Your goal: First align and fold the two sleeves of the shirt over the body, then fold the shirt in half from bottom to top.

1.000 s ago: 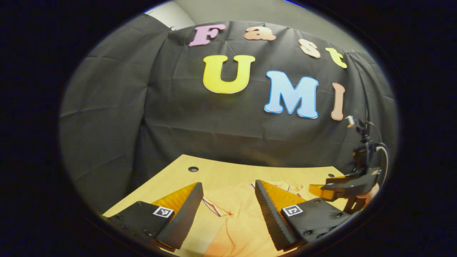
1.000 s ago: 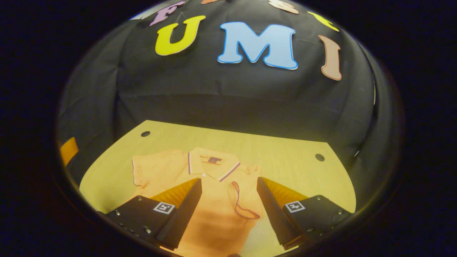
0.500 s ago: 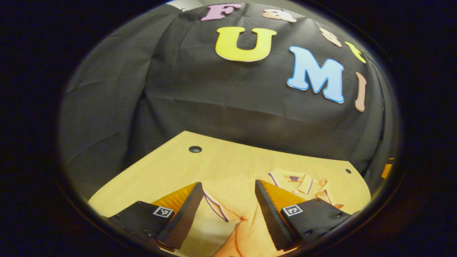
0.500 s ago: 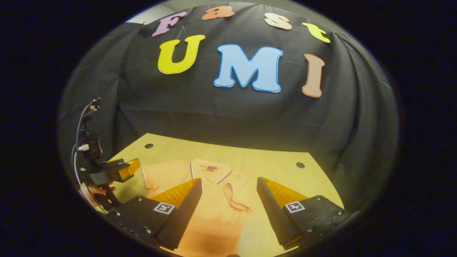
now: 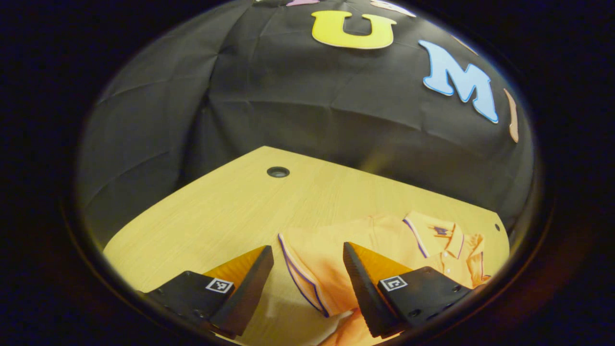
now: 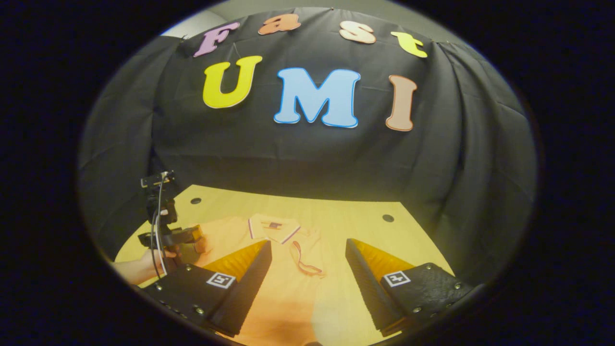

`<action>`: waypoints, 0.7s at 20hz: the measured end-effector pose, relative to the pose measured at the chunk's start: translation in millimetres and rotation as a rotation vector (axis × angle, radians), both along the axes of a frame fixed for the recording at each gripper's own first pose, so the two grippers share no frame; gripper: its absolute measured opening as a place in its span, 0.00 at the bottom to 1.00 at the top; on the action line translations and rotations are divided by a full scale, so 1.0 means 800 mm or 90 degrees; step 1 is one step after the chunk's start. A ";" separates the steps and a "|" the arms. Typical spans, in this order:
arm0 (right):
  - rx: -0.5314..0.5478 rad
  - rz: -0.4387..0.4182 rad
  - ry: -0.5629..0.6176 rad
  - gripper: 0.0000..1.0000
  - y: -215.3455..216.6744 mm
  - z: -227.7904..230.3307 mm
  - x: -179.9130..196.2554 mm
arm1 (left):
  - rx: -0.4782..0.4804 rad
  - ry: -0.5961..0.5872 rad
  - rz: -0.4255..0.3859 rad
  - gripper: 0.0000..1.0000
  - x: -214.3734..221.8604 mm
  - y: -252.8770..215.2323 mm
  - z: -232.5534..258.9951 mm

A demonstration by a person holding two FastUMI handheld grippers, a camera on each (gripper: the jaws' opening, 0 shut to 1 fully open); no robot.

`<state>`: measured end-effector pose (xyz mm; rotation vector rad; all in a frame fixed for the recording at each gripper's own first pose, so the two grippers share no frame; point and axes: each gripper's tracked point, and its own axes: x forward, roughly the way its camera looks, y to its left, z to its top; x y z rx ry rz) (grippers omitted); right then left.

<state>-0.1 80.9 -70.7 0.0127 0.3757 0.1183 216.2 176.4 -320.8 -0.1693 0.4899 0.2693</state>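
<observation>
While spread flat on the worktop (image 5: 216,211), orange shirt (image 5: 365,240) seen in the left gripper view ahead of and right of the left gripper (image 5: 307,283). Jaws of that gripper set wide, gripping nothing. Striped cuff of the left sleeve (image 5: 300,274) lying in the gap between them, nearer the right-hand finger (image 5: 358,283), not pinched. Collar (image 5: 435,235) further ahead and off to the right, past that finger. Bare wood ahead of the left-hand finger, with a round hole (image 5: 278,171) well beyond the jaws near the worktop's far edge, against the black cloth wall (image 5: 288,105).

Seen from the right gripper view, right gripper (image 6: 307,283) likewise wide apart, empty, hovering over the body of the shirt (image 6: 283,288), which fills the gap between the fingers and runs forward from them. Right sleeve (image 6: 305,259) folded inward across the chest, its striped cuff showing as a loop just ahead of the jaws, slightly right of centre. Collar (image 6: 274,226) straight ahead, beyond that loop. Off to the left of the jaws, the left gripper (image 6: 194,235) held by a hand (image 6: 153,262) at the shirt's left sleeve (image 6: 216,235); contact with the cloth too small to judge there. Two round holes (image 6: 387,217) near the far edge of the worktop (image 6: 365,230).
</observation>
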 end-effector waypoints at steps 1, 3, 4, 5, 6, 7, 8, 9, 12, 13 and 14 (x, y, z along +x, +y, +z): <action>0.005 -0.003 -0.002 0.96 -0.001 0.001 -0.004 | -0.005 0.012 0.004 0.94 0.004 0.003 -0.011; 0.012 -0.008 -0.004 0.96 -0.004 0.005 -0.010 | 0.021 0.018 0.002 0.95 0.014 0.011 -0.020; 0.012 -0.010 -0.002 0.96 -0.007 0.004 -0.013 | 0.029 0.020 -0.005 0.94 0.020 0.009 -0.021; 0.010 -0.013 0.000 0.96 -0.011 0.004 -0.016 | 0.037 0.025 -0.011 0.93 0.026 0.006 -0.022; 0.008 -0.017 0.002 0.96 -0.016 0.003 -0.018 | 0.050 0.028 -0.018 0.93 0.031 0.005 -0.024; 0.009 -0.023 0.004 0.96 -0.021 0.002 -0.020 | 0.066 0.036 -0.024 0.93 0.033 0.003 -0.026; 0.014 -0.029 0.005 0.96 -0.025 0.002 -0.023 | 0.082 0.047 -0.031 0.95 0.034 0.001 -0.030; 0.020 -0.036 0.007 0.96 -0.029 0.001 -0.025 | 0.099 0.059 -0.036 0.93 0.034 0.000 -0.031; 0.030 -0.054 0.018 0.94 -0.038 -0.008 -0.032 | 0.107 0.067 -0.052 0.90 0.038 -0.010 -0.033; 0.034 -0.058 0.021 0.94 -0.041 -0.011 -0.034 | 0.112 0.071 -0.055 0.80 0.037 -0.008 -0.035; 0.038 -0.063 0.023 0.96 -0.043 -0.012 -0.035 | 0.106 0.070 -0.065 0.78 0.038 -0.013 -0.034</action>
